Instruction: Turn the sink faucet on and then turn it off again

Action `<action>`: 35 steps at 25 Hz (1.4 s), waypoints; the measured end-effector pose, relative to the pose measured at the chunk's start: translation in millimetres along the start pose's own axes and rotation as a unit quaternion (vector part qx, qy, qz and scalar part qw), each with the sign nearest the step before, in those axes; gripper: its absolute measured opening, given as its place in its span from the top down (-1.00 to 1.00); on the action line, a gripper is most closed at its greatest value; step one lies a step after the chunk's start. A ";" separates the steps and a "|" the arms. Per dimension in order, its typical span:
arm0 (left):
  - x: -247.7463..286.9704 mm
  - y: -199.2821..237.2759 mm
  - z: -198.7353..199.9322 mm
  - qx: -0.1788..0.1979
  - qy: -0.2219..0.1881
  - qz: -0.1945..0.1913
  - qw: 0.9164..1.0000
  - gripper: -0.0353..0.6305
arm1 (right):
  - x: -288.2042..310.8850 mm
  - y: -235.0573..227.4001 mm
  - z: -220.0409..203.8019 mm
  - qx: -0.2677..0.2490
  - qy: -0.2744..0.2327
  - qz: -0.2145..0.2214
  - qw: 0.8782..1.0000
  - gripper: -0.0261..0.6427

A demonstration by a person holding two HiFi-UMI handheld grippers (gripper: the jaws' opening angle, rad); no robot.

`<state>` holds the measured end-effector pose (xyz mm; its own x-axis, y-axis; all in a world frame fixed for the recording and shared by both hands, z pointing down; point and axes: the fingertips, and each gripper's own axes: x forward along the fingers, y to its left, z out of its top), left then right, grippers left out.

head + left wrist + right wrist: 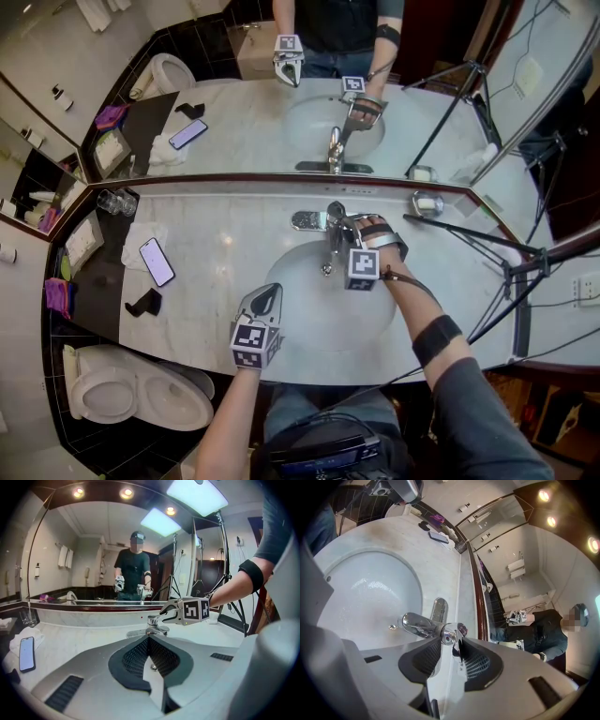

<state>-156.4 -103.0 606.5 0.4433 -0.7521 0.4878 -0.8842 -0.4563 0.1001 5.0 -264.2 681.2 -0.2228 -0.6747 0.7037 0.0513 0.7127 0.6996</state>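
Head view, clock positions taken from the basin (pixel 309 323).

Faucet (pixel 327 251): chrome, at the basin's 12 o'clock, mounted on the marble counter (pixel 225 239). The spout reaches toward 6 o'clock over the bowl.

Right gripper (pixel 339 225): comes in from 5 o'clock, tilted downward, tips at the top of the faucet. In the right gripper view the chrome lever (pixel 457 631) sits between the two pads. The fingers stand at a middling gap with both pads against the lever, so the grip is on it. In that view the spout runs off toward 10 o'clock, above the white bowl.

Left gripper (pixel 269 293): over the basin's rim at 7 o'clock, well apart from the faucet, aimed toward 1 o'clock. In the left gripper view its pads are pressed together with nothing between them. The faucet and the right gripper lie straight ahead at 12 o'clock.

Surroundings: phone (pixel 157 262) lies flat on the counter at 9 o'clock, well apart from the basin. Mirror (pixel 244 131) runs along the counter's far edge at 12 o'clock. Toilet (pixel 131 394) sits at 8 o'clock, beside the counter
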 end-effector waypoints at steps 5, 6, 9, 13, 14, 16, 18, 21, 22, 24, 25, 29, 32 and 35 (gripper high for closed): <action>1.8 1.4 0.3 -0.002 -0.001 0.002 1.000 0.87 | -0.3 3.6 -0.4 0.004 0.000 -0.001 1.000 0.50; 2.2 1.2 -0.5 -0.002 -0.001 0.002 1.000 0.87 | -0.4 4.4 -0.7 0.004 0.000 -0.002 1.000 0.50; 2.7 0.2 0.4 -0.004 -0.003 0.000 1.000 0.87 | -0.4 5.0 -0.9 0.005 0.003 -0.001 1.000 0.50; 2.7 -1.4 2.9 -0.005 -0.006 -0.001 1.000 0.87 | -1.3 2.5 0.6 0.010 0.001 -0.006 1.000 0.54; 2.6 -1.4 2.9 -0.006 -0.006 -0.001 1.000 0.87 | -1.7 2.2 0.7 0.011 0.001 -0.007 1.000 0.54; 2.8 -0.9 2.3 -0.006 -0.005 0.000 1.000 0.87 | -2.4 3.8 0.5 0.013 0.001 -0.008 1.000 0.55; 3.5 0.2 0.6 -0.006 -0.005 0.002 1.000 0.87 | -2.5 8.6 -2.2 0.013 0.003 -0.010 1.000 0.55; 3.5 0.8 0.5 -0.008 -0.005 0.003 1.000 0.87 | -3.3 19.8 -3.6 0.018 0.001 -0.012 1.000 0.61; 3.8 0.6 0.8 -0.008 -0.005 0.002 1.000 0.87 | -3.4 22.4 -4.3 0.021 0.001 -0.013 1.000 0.62; 5.5 0.8 0.2 -0.007 -0.003 0.003 1.000 0.87 | -2.3 21.8 -7.3 0.021 0.005 -0.014 1.000 0.62; 5.8 1.3 -0.2 -0.007 -0.002 0.004 1.000 0.87 | -1.5 20.0 -6.9 0.019 0.005 -0.015 1.000 0.62; 5.3 -3.1 0.1 -0.006 -0.003 0.001 1.000 0.87 | -2.2 20.3 -4.9 0.026 0.004 -0.016 1.000 0.62; 2.6 -4.8 -3.8 -0.005 0.003 0.001 1.000 0.87 | -2.2 20.5 -4.5 0.022 0.007 -0.014 1.000 0.62; -1.4 -6.8 -4.2 -0.002 0.004 0.002 1.000 0.87 | -4.2 22.1 -4.9 0.027 0.010 -0.016 0.999 0.61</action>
<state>-151.6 -96.8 608.8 0.4390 -0.7500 0.4947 -0.8862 -0.4521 0.1010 11.9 -246.6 694.4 -0.2038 -0.7004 0.6840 -0.0087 0.6999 0.7142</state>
